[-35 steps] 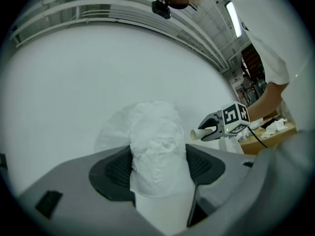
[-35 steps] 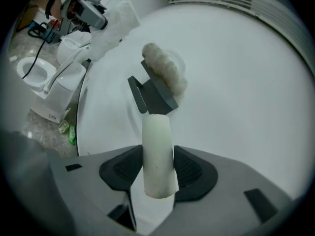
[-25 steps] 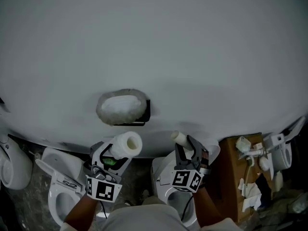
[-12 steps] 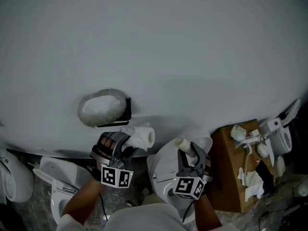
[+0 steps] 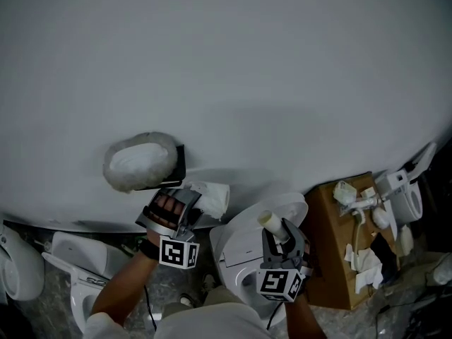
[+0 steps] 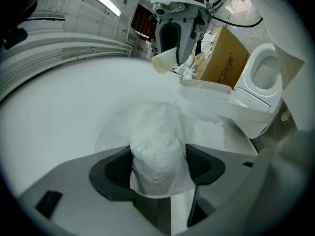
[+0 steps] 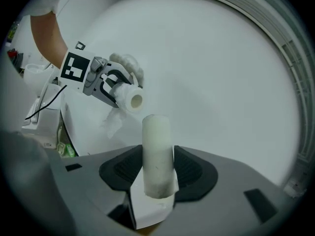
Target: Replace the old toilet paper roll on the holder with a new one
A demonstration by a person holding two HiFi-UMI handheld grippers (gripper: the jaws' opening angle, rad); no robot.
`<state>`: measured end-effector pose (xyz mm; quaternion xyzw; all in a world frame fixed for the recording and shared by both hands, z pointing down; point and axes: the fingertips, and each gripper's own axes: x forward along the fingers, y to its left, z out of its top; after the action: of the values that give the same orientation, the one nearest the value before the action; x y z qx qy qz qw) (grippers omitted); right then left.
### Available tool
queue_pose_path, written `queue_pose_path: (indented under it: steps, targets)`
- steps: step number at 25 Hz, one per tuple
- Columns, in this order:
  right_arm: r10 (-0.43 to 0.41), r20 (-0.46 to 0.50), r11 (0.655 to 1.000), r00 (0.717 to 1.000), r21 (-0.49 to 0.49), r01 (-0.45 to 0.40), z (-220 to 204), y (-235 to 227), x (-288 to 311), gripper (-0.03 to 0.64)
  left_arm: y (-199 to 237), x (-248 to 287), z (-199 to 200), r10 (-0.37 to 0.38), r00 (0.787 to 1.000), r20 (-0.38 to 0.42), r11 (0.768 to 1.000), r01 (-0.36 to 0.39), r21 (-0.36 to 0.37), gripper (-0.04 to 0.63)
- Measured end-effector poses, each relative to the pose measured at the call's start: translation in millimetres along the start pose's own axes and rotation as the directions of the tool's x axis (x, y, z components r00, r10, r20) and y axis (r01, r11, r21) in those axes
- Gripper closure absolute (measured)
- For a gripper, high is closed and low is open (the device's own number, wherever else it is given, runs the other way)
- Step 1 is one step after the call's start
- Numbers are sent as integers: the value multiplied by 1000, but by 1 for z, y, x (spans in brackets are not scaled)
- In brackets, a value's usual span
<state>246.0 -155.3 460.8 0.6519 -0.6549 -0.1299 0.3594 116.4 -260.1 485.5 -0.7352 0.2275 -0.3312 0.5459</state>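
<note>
While white fittings (image 5: 357,205) and paper scraps (image 5: 361,263) lie heaped on a brown cardboard box (image 5: 330,260) at right, the left gripper (image 5: 192,205) clamps a soft, crinkled new toilet paper roll (image 6: 157,146) between widely set jaws, just right of the domed wall holder (image 5: 140,162). Beside it, the right gripper (image 5: 281,237) pinches a slim, smooth pale tube (image 7: 157,151), upright in narrower jaws, above a glossy white toilet (image 5: 244,249). Whether the holder is loaded cannot be told.
</note>
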Motion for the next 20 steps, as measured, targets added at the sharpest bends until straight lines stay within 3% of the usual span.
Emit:
queue_pose_path:
  steps: [7, 20]
  targets:
    - [56, 13, 998, 998, 3, -56, 10, 16, 13, 422, -4, 13, -13, -10, 999, -45, 998, 13, 64, 279]
    - [123, 60, 992, 991, 28, -125, 25, 33, 38, 422, -6, 18, -39, 5, 994, -113, 999, 2, 53, 281]
